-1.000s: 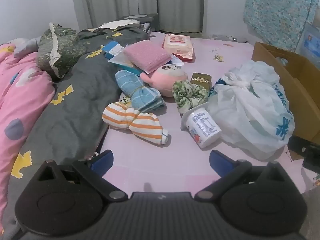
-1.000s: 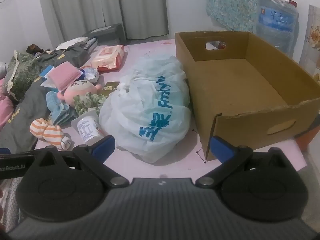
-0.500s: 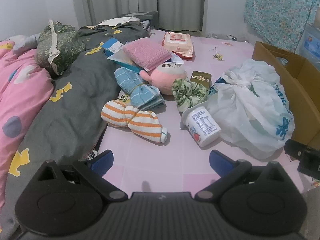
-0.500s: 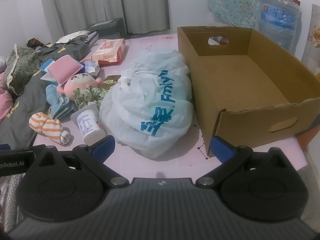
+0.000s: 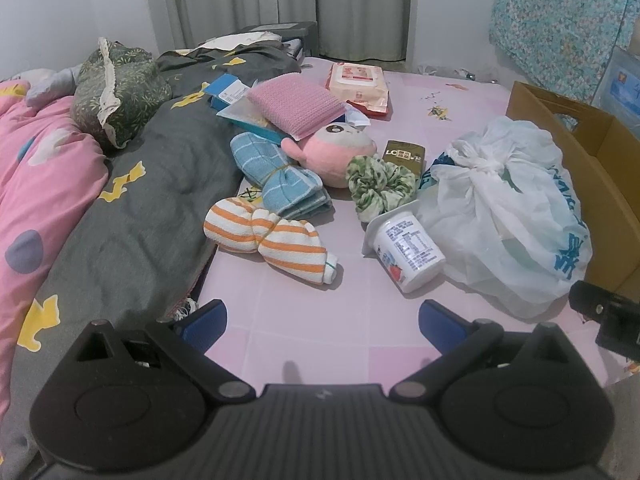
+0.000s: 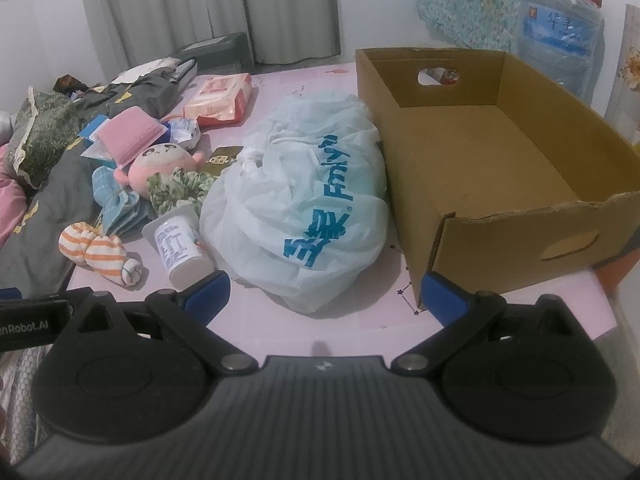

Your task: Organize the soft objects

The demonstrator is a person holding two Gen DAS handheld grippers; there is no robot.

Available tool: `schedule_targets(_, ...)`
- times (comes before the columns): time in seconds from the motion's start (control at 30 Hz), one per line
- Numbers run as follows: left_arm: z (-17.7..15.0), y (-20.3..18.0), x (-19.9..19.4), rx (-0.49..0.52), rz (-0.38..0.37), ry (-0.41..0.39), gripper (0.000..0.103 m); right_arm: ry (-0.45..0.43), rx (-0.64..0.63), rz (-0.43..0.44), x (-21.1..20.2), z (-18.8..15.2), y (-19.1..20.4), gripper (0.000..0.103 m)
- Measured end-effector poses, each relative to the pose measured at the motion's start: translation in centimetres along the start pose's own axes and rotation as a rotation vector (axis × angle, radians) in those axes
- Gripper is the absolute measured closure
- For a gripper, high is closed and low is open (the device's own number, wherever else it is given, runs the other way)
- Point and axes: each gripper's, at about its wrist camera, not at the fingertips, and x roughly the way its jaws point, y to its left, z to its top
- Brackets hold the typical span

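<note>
On the pink bed sheet lie an orange-striped sock bundle (image 5: 268, 240), a blue cloth bundle (image 5: 280, 178), a pink plush toy (image 5: 332, 152), a green scrunchie (image 5: 380, 184) and a pink knitted cloth (image 5: 296, 104). My left gripper (image 5: 320, 324) is open and empty, just short of the striped socks. My right gripper (image 6: 326, 292) is open and empty in front of a white plastic bag (image 6: 312, 208). An empty cardboard box (image 6: 492, 160) stands right of the bag. The socks (image 6: 100, 252) and plush (image 6: 160, 160) also show in the right wrist view.
A yoghurt cup (image 5: 408, 252) lies on its side beside the bag (image 5: 508, 208). A wet-wipes pack (image 5: 360, 84), a small dark carton (image 5: 404, 156) and a blue box (image 5: 228, 92) lie further back. A grey duvet (image 5: 132, 216) and pink duvet (image 5: 40, 168) fill the left. A water jug (image 6: 560, 48) stands behind the box.
Both grippers have drifted slightly forward and down toward the pile; the objects sit a little nearer in view. Nothing was grasped or moved.
</note>
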Motion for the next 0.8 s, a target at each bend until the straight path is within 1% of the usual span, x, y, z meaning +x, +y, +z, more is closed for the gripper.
schedule_targets(0.8, -0.1, 0.33, 0.07, -0.002, 0.002, 0.004, 0.001, 0.009, 0.008, 0.004, 0.18, 0.01, -0.02, 0.001)
